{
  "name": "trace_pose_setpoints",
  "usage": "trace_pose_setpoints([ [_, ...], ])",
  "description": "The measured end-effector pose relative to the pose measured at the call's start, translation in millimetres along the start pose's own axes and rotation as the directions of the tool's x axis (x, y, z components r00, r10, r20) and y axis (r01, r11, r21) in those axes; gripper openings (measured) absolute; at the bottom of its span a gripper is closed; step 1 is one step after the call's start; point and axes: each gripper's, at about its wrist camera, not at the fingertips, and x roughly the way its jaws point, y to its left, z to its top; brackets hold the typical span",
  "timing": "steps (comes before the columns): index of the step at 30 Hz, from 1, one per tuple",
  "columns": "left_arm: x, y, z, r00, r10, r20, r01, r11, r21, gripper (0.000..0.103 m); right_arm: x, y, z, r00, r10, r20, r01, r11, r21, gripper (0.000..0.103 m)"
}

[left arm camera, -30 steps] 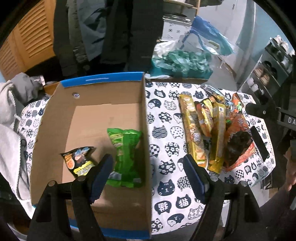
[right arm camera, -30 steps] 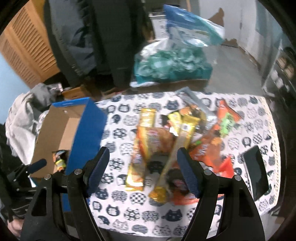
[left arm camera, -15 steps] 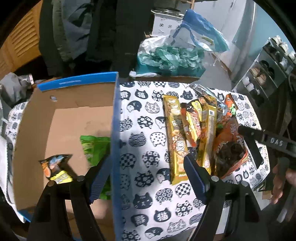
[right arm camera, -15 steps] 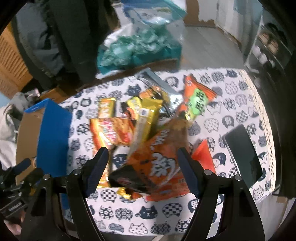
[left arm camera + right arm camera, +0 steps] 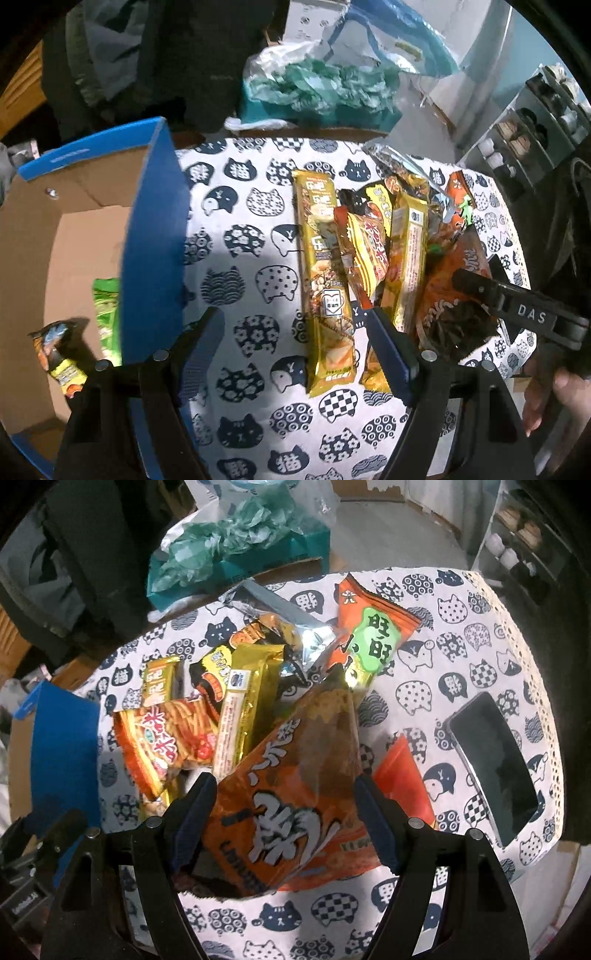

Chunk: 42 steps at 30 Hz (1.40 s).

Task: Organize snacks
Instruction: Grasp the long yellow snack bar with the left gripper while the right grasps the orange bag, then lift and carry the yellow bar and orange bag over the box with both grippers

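on the cat-print cloth, wide jaws straddle a crinkly orange foil packet.

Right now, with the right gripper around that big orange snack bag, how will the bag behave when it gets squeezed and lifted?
The orange snack bag looks puffy and crinkled, so it will probably give and crumple between the open right gripper. Its glossy film may slip. It likely lifts lightly, but it overlaps the gold packets and may drag them.

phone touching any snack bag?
Apart. Right wrist view: patterned cloth shows between the phone and the nearest red bag.
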Motion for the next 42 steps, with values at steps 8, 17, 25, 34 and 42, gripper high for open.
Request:
trace_pose_setpoints([
  [8, 28, -11, 2, 0.999, -0.008, -0.050, 0.009, 1.000, 0.015, 0.080, 12, -27, -6, 0.993, 0.096, -0.063, -0.085, 0.985, 0.148, 0.076],
  [17, 55, -15, 6, 0.995, -0.010, -0.103, 0.011, 1.000, 0.007, 0.081, 32, -3, -3, 0.994, 0.069, -0.086, -0.065, 0.997, 0.051, 0.077],
  [25, 74, -17, 9, 0.991, -0.011, -0.133, 0.009, 1.000, -0.013, 0.085, 55, 2, -8, 0.986, 0.107, -0.130, -0.112, 0.993, -0.033, 0.073],
  [34, 91, -28, 6, 0.994, 0.018, -0.111, -0.012, 0.998, 0.054, 0.083, 37, 0, -14, 0.992, 0.101, -0.081, -0.110, 0.988, -0.113, 0.055],
  [42, 86, -26, 3, 0.997, 0.041, -0.068, -0.036, 0.997, 0.065, 0.033, 13, -11, -13, 0.994, 0.111, -0.012, -0.111, 0.984, -0.140, 0.055],
])
